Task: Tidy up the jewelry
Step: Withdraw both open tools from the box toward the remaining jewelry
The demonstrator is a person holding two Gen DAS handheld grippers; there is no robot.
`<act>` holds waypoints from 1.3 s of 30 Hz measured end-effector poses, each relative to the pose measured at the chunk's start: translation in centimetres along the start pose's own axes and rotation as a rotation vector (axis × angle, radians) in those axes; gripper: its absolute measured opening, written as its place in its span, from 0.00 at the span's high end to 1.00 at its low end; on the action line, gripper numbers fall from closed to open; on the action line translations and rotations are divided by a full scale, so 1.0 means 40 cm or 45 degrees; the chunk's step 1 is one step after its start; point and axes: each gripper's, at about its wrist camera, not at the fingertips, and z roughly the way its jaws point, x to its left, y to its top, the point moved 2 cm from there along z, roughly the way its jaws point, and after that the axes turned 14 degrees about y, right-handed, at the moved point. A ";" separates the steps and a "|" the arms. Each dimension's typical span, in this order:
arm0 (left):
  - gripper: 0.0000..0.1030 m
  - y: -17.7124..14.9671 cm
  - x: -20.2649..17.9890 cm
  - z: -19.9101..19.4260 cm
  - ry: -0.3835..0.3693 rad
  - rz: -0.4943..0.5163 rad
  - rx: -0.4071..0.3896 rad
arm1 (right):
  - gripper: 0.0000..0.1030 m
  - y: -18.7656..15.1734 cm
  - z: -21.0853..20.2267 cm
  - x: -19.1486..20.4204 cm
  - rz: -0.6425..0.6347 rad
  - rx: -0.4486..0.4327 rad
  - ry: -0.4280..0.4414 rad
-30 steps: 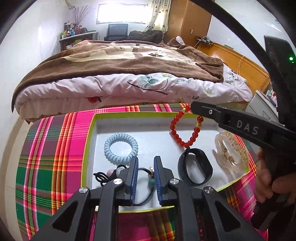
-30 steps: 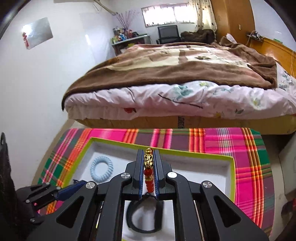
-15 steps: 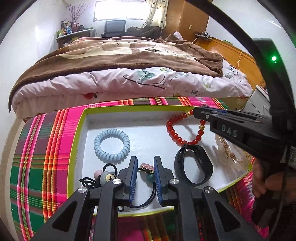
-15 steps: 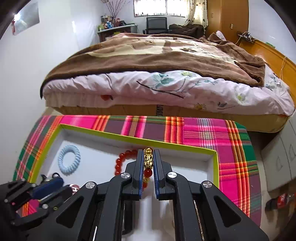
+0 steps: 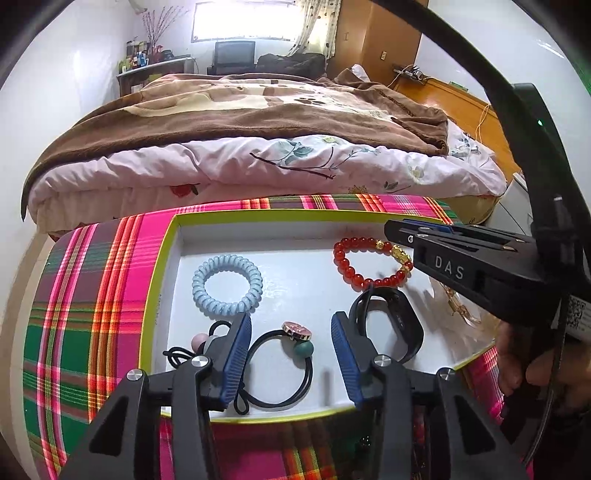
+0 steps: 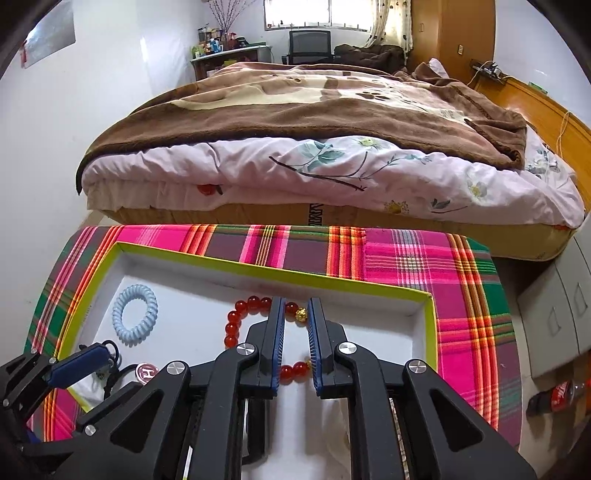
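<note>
The tray (image 5: 168, 258) is holding the red bead bracelet (image 5: 369, 262) near its far edge and the black hair tie (image 5: 280, 369) near its front edge, while both the left gripper (image 5: 291, 350) and the right gripper (image 6: 297, 347) are angling down over them, jaws opening and no longer pinching either.

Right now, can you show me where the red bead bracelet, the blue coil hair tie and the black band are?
red bead bracelet (image 5: 347, 272): left wrist view, on its lower-left beads.
blue coil hair tie (image 5: 255, 286): left wrist view, on its right side.
black band (image 5: 410, 325): left wrist view, on its right side.

I am in a home bedroom: a bed (image 6: 325, 147) fills mid-frame, a curtained window (image 6: 317, 14) and wardrobe (image 6: 450, 33) at the top.
</note>
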 end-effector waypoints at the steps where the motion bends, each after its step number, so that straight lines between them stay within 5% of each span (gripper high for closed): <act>1: 0.56 0.000 -0.001 -0.002 -0.001 0.001 -0.002 | 0.87 -0.001 -0.002 0.001 0.001 -0.001 0.001; 21: 0.45 -0.040 0.018 -0.145 0.025 -0.020 -0.066 | 0.82 -0.047 -0.151 0.052 0.009 -0.098 0.071; 39: 0.39 -0.169 0.141 -0.303 0.031 -0.154 -0.117 | 0.71 -0.209 -0.291 0.066 0.030 -0.158 0.150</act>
